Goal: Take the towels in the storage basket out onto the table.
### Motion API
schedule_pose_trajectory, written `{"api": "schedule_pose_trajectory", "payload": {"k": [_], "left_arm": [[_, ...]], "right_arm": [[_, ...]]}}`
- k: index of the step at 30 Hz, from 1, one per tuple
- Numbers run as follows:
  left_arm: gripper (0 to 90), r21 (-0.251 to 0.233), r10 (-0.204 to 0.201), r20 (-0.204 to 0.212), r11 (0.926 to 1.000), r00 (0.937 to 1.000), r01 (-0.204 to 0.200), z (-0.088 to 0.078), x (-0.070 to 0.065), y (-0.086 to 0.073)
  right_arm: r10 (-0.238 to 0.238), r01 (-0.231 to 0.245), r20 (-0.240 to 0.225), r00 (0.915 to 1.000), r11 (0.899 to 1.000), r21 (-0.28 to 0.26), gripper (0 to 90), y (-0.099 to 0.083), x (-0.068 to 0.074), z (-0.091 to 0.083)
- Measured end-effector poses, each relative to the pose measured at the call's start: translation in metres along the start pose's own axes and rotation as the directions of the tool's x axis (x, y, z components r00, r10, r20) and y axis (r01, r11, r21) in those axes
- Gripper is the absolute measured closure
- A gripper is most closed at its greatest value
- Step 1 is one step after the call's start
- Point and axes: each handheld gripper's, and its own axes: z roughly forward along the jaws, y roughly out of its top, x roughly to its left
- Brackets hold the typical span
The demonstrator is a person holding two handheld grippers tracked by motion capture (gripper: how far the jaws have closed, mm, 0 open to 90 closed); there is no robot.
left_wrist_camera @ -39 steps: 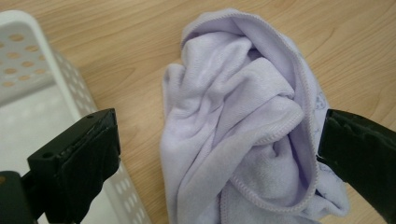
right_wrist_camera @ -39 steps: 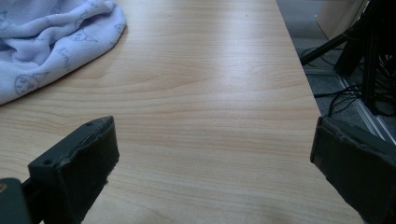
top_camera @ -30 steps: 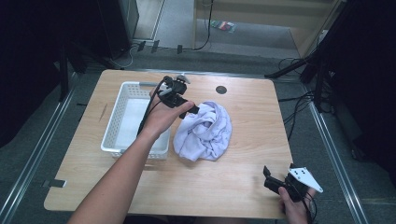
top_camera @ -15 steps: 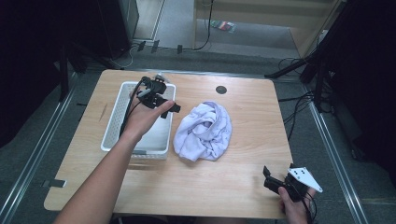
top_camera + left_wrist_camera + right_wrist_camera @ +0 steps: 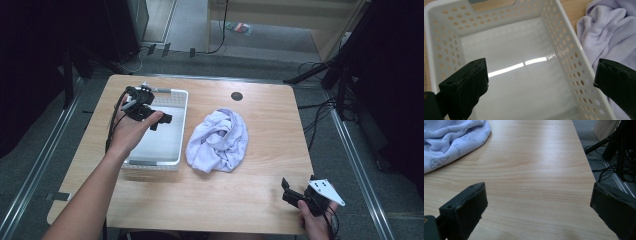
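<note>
Nearest me, at the lower right of the high view, my right gripper [image 5: 292, 192] rests low by the table's front edge with its jaws spread wide and nothing between them; its own view looks along bare wooden tabletop [image 5: 536, 170] toward the crumpled pale lilac printed cloth [image 5: 451, 142] in the upper left of that frame. That cloth [image 5: 218, 140] lies in a heap at mid-table, just beside the white perforated plastic basket [image 5: 181, 127]. Farther off, my left gripper [image 5: 159, 120] hovers over the empty basket, jaws also wide and empty. I judge the cloth is meant for the basket, and the risks are plain: a pinch on one loose fold would let the rest trail and drape over the rim, and the light basket could slide if a jaw knocks its wall.
</note>
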Motion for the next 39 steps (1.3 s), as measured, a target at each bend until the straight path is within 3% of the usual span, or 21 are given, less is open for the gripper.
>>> {"api": "schedule_pose_trajectory", "payload": {"k": [21, 33, 39], "left_arm": [[0.0, -0.077, -0.067, -0.053, 0.9951, 0.9963, 0.062, -0.031, 0.049, -0.049], [0.0, -0.117, -0.102, -0.067, 0.9886, 0.9925, 0.094, -0.049, 0.073, -0.091], [0.0, -0.155, -0.139, -0.08, 0.9799, 0.987, 0.126, -0.054, 0.084, -0.119]], "right_arm": [[-0.002, 0.002, 0.002, 1.0, 1.0, 0.002, 1.2, 0.0, 0.0, 0.0], [-0.004, 0.004, 0.006, 1.0, 1.0, 0.007, 1.2, 0.0, 0.0, 0.001], [-0.004, 0.004, 0.007, 1.0, 1.0, 0.009, 1.2, 0.0, 0.001, 0.001]]}}
